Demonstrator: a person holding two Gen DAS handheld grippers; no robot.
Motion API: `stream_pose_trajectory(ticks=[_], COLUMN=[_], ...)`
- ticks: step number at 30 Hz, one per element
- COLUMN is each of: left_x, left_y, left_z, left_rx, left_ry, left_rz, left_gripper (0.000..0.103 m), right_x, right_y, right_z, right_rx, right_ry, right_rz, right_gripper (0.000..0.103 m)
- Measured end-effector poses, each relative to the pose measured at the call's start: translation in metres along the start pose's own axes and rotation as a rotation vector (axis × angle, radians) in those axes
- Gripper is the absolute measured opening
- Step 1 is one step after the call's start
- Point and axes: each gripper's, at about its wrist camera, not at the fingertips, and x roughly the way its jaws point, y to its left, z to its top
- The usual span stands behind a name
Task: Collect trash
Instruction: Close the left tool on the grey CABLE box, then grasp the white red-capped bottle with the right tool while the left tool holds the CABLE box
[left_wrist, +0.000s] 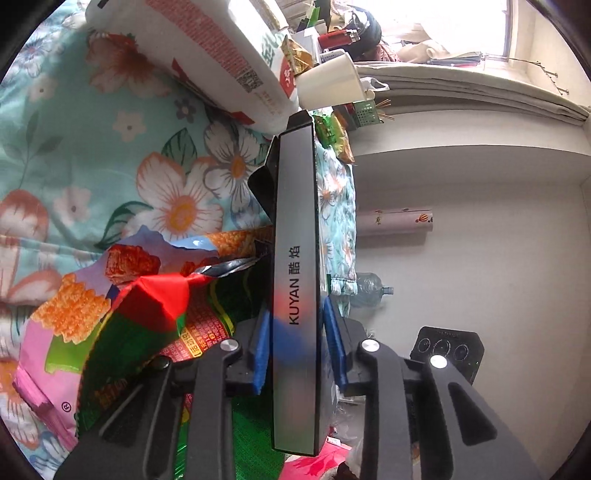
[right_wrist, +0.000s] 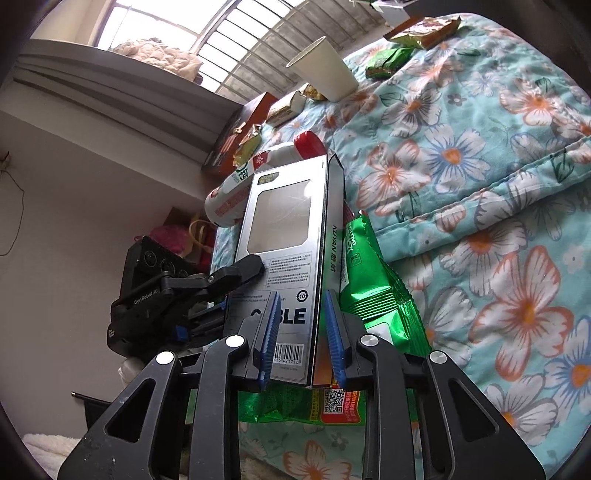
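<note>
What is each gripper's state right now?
Left gripper: closed on the cable box.
Right gripper: closed on the same box's lower end.

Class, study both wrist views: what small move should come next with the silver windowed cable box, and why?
Probably lift the silver windowed cable box a little, both hands together. The left gripper and right gripper each appear closed on it, and it stands among green foil snack bags on the floral bedspread, so raising it should clear them without dragging.
</note>
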Motion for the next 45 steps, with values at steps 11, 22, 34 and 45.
stream_pose_trajectory(ticks=[11, 22, 34, 45], left_x=[-0.092, -0.211, -0.261, -0.26], left_y=[0.008, 0.039, 0.06, 0.05], left_z=[-0.015, -0.03, -0.031, -0.027], left_rx=[0.052, 0.043, -0.011, 0.019], left_ry=[-0.142, -0.388, -0.485, -0.506], left_rz=[-0.115, -0.054, -0.02, 0.017], left_gripper=[0.023, 0.023, 0.023, 0.023], right_x=[-0.014, 0.129, 0.184, 0.166], right_y=[0.029, 0.028, 0.012, 0.005], right_z=[0.059, 0.111, 0.111, 0.102], right_rx=[0.13, 0.58, 0.817, 0.763], right_ry=[-0.097, 0.074, -0.019, -0.062], right_rz=[0.051, 0.045, 0.041, 0.139], right_gripper=[0.064, 0.067, 0.067, 0.062])
